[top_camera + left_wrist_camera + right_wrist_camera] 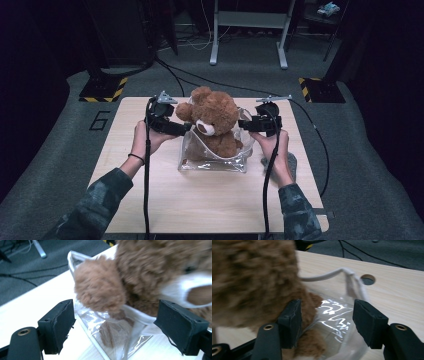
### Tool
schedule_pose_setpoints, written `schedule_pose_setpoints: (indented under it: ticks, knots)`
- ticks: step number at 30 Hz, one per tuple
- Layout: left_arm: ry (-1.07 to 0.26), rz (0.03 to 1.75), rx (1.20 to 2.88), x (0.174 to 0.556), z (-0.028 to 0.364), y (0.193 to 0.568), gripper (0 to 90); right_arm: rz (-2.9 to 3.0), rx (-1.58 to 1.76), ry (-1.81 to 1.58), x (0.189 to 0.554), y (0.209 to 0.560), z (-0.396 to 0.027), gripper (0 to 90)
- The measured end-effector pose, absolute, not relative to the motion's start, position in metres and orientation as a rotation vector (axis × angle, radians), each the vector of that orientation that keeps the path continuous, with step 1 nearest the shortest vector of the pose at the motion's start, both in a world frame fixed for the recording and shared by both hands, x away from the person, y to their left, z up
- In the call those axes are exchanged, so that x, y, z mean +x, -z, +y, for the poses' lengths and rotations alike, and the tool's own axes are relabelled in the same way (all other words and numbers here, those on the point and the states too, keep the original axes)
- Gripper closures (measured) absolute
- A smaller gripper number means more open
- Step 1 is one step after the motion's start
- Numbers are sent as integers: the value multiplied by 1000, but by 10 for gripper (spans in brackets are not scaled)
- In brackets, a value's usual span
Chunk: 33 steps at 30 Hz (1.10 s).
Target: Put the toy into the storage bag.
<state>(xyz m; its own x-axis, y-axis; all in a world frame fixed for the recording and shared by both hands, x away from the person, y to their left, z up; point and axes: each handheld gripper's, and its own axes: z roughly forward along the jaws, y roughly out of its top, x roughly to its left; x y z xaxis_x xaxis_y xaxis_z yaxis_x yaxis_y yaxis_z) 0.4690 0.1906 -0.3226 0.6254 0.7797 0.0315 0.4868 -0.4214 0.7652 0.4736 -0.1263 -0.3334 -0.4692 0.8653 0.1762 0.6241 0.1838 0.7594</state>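
Both grippers stand released: the left gripper [116,327] spans the bag's rim beside the bear's paw, and the right gripper [327,323] straddles the opposite wall. Between them the teddy bear [212,122] sits half inside the clear bag [192,162] mid-table [150,205]; its head remains outside, so tucking and closing are left.

The teddy bear [150,272] is cut off by the top and right edges of the left gripper view, its fur soft with blur just beyond the left gripper [116,325]. In the right gripper view the bear's body blurs past the left edge, beside the right gripper [327,325]. Its lower half sits veiled behind the clear plastic bag [212,160], whose glare obscures details.
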Motion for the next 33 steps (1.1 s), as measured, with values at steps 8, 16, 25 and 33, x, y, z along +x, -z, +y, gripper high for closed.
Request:
schedule_pose_setpoints:
  ticks: [8,16,25,33]
  knots:
    - [-484,1026,2040,479,188,334,171,2347,1336,-1143,462,346,-96,403]
    - [-500,1033,2042,481,184,338,173,2385,1354,-1041,469,362,-82,753]
    - [-558,1010,2084,477,193,334,173,2371,1382,-918,483,359,-89,852]
    - [-591,990,2115,476,198,333,173,2326,1455,-868,492,361,-105,865]
